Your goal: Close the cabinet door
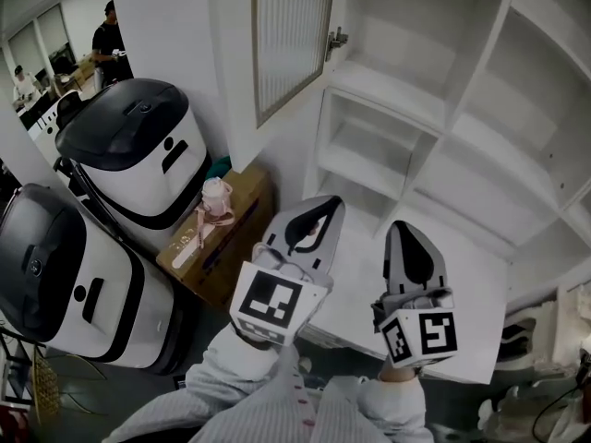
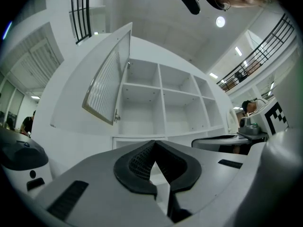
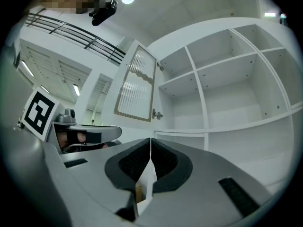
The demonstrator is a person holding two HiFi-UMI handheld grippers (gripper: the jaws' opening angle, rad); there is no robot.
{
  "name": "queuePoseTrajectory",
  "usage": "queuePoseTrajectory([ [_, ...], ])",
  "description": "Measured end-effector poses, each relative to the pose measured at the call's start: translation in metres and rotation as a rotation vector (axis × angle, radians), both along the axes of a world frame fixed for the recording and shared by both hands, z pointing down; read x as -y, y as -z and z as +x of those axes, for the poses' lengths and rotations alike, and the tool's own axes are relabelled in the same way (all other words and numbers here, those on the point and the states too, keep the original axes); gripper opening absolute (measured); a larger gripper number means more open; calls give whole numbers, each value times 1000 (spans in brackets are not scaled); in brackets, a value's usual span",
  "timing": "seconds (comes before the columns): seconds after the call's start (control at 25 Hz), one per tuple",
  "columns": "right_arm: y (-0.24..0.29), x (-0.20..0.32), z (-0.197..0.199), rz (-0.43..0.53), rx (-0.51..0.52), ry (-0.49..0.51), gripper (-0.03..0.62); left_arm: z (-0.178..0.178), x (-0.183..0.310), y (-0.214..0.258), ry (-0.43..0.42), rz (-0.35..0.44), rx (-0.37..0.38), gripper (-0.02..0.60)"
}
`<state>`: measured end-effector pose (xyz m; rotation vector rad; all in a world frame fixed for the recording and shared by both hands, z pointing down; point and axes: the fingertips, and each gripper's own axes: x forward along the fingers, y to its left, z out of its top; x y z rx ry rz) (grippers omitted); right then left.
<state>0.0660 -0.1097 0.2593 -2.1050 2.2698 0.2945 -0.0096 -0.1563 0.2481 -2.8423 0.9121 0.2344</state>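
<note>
Ribbed-glass door [image 1: 294, 35] stands ajar on the white, square-celled cabinet [image 1: 462, 127]; left hand-held gripper [image 1: 323, 206] and right hand-held gripper [image 1: 406, 229] are pinched together, empty; rounded black-white machines [image 1: 129, 155] stand beside.

Left gripper [image 1: 323, 209] and right gripper [image 1: 406, 233] side by side, fingers [image 2: 137, 162] together.

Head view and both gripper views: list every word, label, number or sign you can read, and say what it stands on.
No words or numbers can be read in any view.
Left gripper, cube: black-and-white square marker, a pattern, no letters.
Right gripper, cube: two such markers, no letters.
White machine: dark symbol, no lettering.
Cardboard box: any print too blurred to read.
</note>
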Motion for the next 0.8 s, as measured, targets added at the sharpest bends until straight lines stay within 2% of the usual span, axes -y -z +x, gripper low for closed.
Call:
queuePoseTrajectory([
  [0.52,2,44,-13,-11,42,91,15,-18,20,9,66,14,66,11],
  [0.8,1,52,-33,-7,63,131,15,-48,19,37,129,57,23,11],
])
